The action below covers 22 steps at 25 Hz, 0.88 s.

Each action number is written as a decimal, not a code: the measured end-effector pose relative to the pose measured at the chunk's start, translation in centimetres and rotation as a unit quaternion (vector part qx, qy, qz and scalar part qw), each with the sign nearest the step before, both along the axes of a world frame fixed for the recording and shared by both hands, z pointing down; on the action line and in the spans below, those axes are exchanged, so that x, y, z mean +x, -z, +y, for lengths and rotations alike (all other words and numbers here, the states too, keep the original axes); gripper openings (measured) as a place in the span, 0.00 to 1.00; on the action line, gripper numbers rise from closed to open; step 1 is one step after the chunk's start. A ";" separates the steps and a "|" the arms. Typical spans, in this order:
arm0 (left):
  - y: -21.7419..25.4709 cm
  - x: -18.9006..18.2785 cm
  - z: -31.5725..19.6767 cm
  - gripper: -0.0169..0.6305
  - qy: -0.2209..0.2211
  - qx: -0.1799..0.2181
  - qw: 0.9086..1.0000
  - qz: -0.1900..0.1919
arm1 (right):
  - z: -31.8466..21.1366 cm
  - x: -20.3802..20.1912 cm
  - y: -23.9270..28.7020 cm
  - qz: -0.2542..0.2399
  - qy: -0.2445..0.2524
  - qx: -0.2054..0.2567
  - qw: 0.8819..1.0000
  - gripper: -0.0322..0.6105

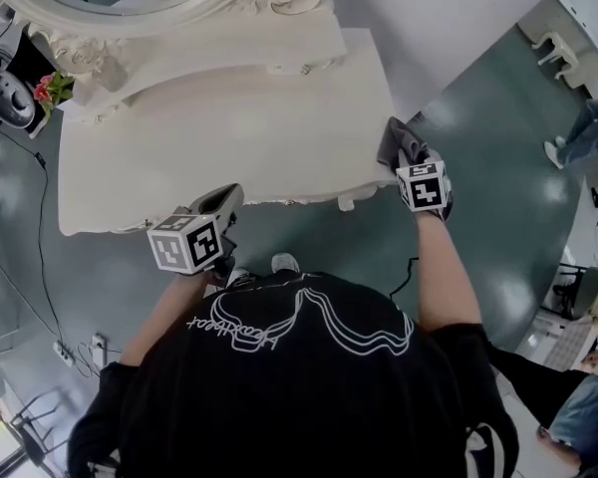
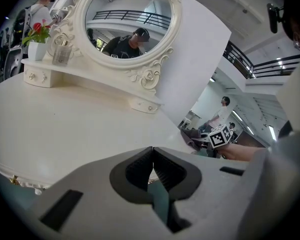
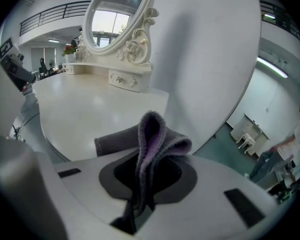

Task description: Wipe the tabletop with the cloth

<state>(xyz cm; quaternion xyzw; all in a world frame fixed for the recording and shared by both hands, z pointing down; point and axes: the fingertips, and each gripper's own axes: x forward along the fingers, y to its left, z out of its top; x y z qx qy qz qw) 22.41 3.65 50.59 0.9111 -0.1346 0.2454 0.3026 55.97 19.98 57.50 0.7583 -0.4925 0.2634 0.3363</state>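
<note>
Right gripper point(image 3: 147, 174): fingers clamped on the grey cloth point(image 3: 157, 139), which bunches between and just ahead of them; tabletop point(image 1: 229, 137) ahead-left.
Left gripper point(image 2: 153, 166): fingers pressed together, nothing between.
Step, judged: wipe starting. Next: press cloth flat, sweep across.

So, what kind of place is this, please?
Probably a big indoor hall or studio, not a home: a white dressing table with an oval mirror stands on a green floor, with balcony railings behind.
</note>
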 end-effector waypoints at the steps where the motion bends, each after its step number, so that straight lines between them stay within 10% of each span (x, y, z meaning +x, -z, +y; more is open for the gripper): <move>1: 0.0 0.1 -0.1 0.03 -0.001 0.000 1.000 -0.001 | 0.3 0.2 0.0 -0.002 -0.007 0.002 1.000 0.13; 12: 2.4 -0.8 -1.0 0.03 0.003 -0.002 0.999 0.032 | 3.7 0.5 3.9 -0.037 -0.096 0.097 0.990 0.13; 22: 9.9 -4.7 -0.9 0.03 -0.012 0.037 0.995 0.091 | -1.3 -14.3 16.4 -0.131 0.015 0.285 0.949 0.13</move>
